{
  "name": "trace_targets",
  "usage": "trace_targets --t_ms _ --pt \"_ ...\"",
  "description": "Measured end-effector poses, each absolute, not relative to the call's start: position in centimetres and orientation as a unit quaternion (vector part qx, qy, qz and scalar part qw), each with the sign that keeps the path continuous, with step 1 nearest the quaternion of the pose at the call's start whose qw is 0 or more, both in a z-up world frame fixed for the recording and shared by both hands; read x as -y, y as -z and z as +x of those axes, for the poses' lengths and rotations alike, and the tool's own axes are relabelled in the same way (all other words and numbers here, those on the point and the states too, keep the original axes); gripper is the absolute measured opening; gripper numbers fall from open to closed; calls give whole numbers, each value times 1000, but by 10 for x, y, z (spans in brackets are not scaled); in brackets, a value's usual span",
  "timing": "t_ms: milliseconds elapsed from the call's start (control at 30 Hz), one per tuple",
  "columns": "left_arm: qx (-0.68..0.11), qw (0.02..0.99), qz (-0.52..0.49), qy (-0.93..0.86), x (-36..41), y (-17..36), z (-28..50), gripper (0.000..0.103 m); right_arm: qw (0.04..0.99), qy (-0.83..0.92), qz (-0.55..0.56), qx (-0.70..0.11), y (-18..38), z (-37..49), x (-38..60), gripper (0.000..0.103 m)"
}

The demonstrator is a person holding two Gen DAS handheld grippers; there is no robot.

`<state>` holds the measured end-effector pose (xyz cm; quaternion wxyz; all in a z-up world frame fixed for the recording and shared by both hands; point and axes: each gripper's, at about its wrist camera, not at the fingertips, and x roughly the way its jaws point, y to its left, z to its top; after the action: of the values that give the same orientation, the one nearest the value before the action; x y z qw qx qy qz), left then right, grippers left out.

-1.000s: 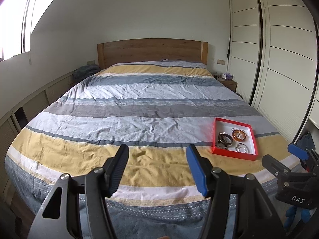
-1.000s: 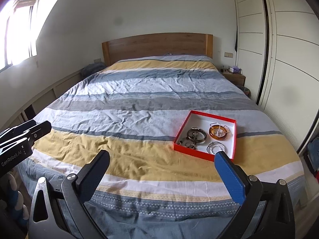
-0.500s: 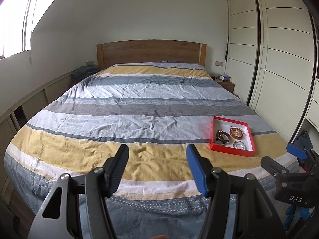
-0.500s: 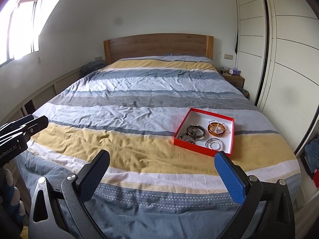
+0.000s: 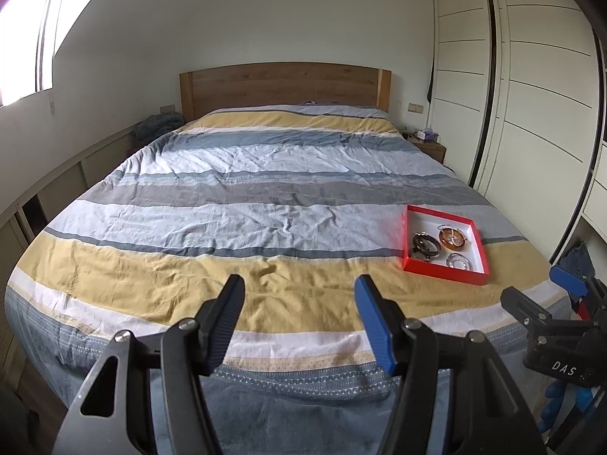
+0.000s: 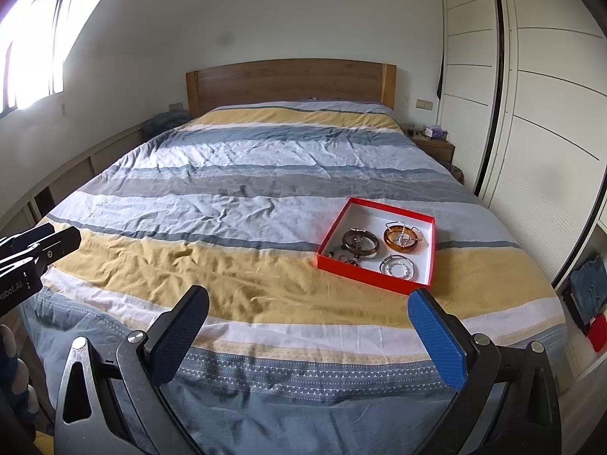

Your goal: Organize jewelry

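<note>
A red tray with a white inside lies on the right side of the striped bed; it also shows in the left wrist view. In it lie an amber bangle, a dark bangle, silver rings and small pieces. My right gripper is open and empty, held off the foot of the bed, short of the tray. My left gripper is open and empty, to the left of the tray and well back from it.
A wooden headboard stands at the far end. White wardrobe doors line the right wall, with a nightstand beside the bed. Low shelving runs along the left wall under a window.
Both grippers have pulled back from the bed, so the tray looks smaller and farther off. Neither gripper has opened or shut.
</note>
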<state>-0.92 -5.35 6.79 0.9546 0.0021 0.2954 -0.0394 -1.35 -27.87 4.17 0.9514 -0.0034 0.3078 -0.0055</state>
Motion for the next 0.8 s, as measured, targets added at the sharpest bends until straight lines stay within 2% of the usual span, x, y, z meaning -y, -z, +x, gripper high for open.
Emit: trace_targets --t_ms 800 --pt "-343 939 1 43 55 -32 14 58 939 19 -4 -343 -12 4 284 103"
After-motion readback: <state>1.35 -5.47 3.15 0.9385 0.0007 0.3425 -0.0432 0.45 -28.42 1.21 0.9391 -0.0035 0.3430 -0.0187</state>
